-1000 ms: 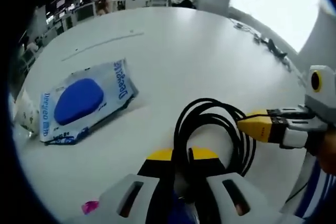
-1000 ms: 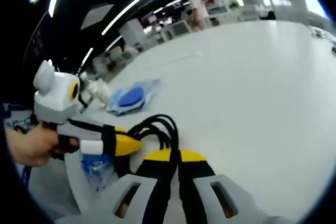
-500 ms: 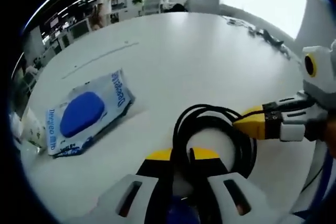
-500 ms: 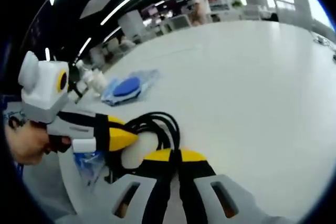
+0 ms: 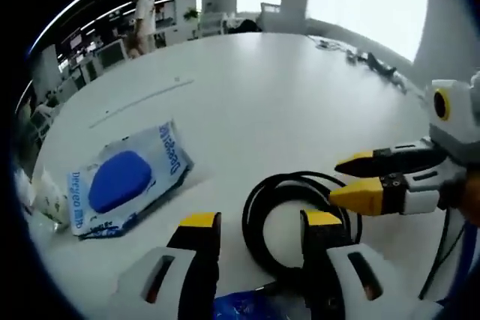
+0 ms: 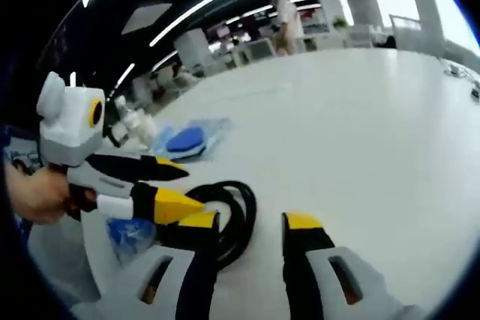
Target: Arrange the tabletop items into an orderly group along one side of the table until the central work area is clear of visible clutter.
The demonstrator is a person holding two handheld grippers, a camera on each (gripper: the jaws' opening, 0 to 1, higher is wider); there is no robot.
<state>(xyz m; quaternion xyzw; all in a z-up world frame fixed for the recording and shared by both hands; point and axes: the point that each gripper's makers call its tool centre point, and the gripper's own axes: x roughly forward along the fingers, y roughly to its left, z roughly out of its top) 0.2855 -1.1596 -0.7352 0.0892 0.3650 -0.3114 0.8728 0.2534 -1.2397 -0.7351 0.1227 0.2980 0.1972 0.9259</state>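
Cable coil, black, lies flat on the white table, near edge, no longer pinched by either claw. Half a second ago both pairs of jaws were shut, the left ones on the loop; now both stand wide.

Left gripper view, left to right: small white crumpled packet at the far left edge; blue-and-white wipes pack lying flat just beside it; then the coil, well apart from the pack, its near arc running between the left gripper jaws, which straddle it without closing. Blue wrapper shows low between the jaws. Right gripper comes in from the right, jaws parted, tips just at the coil's right side.

Right gripper view, left to right: left gripper held in a hand, jaws apart; wipes pack beyond it; blue wrapper below; coil against the inner side of the right gripper's left jaw, jaws wide.

Judgement: the coil has just been set down and released, tidied into a loop. It sits toward the same side as the pack and packet, though a gap remains. Centre of table reads bare; far-edge clutter too small to identify.
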